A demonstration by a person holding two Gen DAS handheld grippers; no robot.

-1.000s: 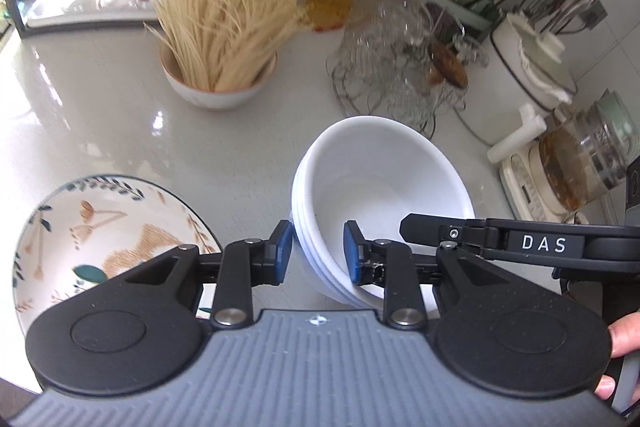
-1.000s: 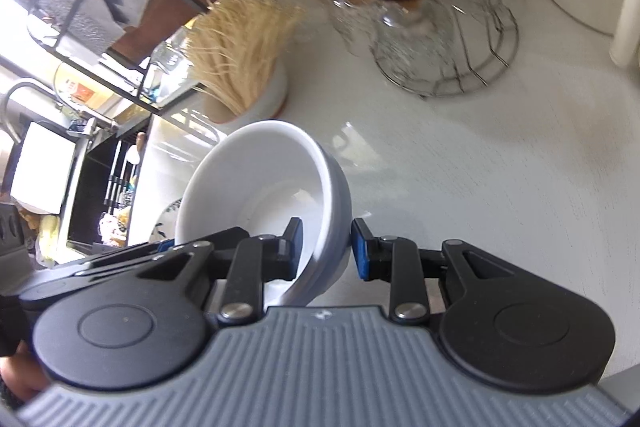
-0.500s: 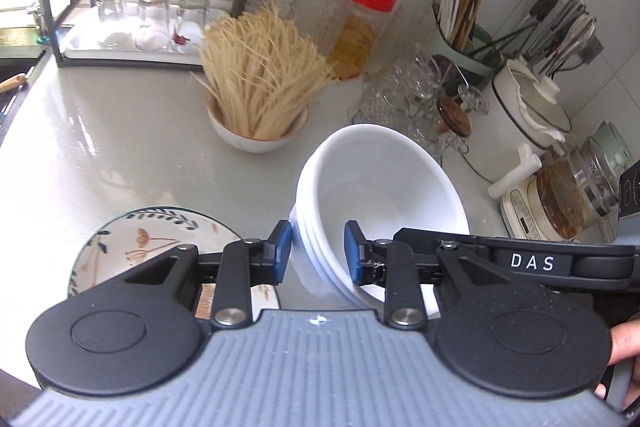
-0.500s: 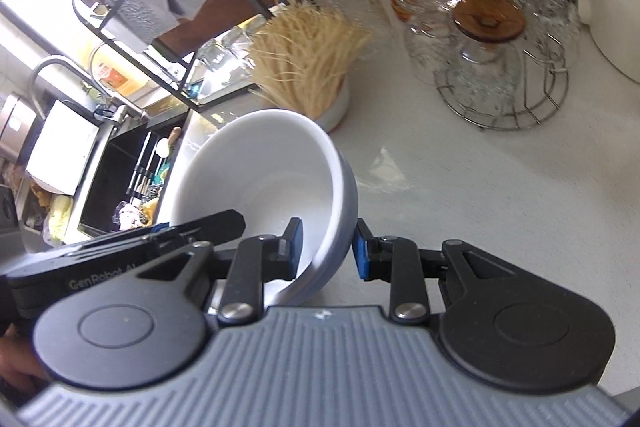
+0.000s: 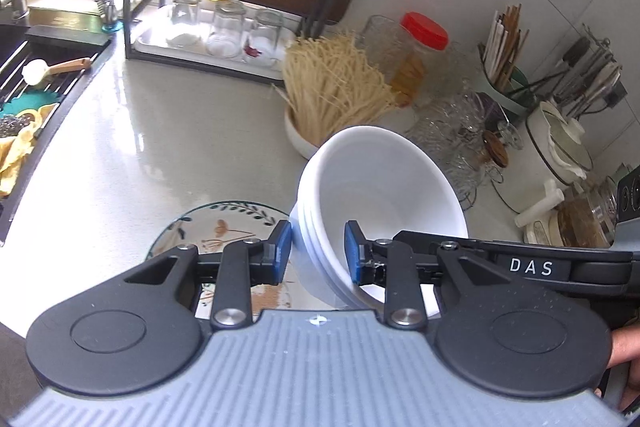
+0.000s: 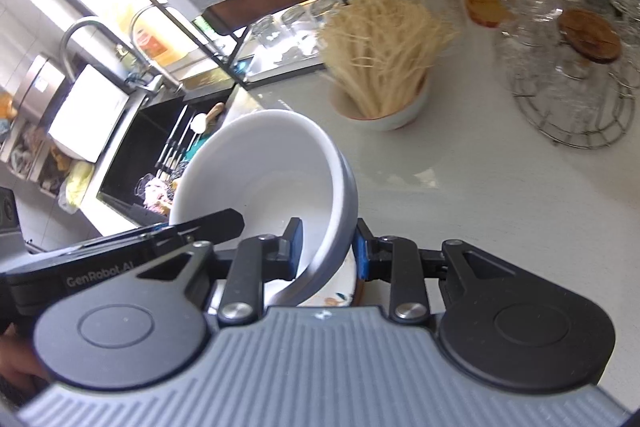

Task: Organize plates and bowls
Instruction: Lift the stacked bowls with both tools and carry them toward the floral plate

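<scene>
Both grippers, left gripper [image 5: 318, 253] and right gripper [image 6: 328, 247], are pinching opposite rims of the white bowls [image 5: 380, 195], jaws narrowly apart, probably carrying them over the flowered plate [image 5: 224, 227], so they should be keeping the stack level

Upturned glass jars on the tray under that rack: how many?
3 upturned glass jars, side by side on the white tray: left, middle, right. The rack could hide more.

Pale countertop [image 5: 168, 131] bears floral plate [image 5: 224, 227] (noodle bowl [image 5: 298, 139] behind).
</scene>
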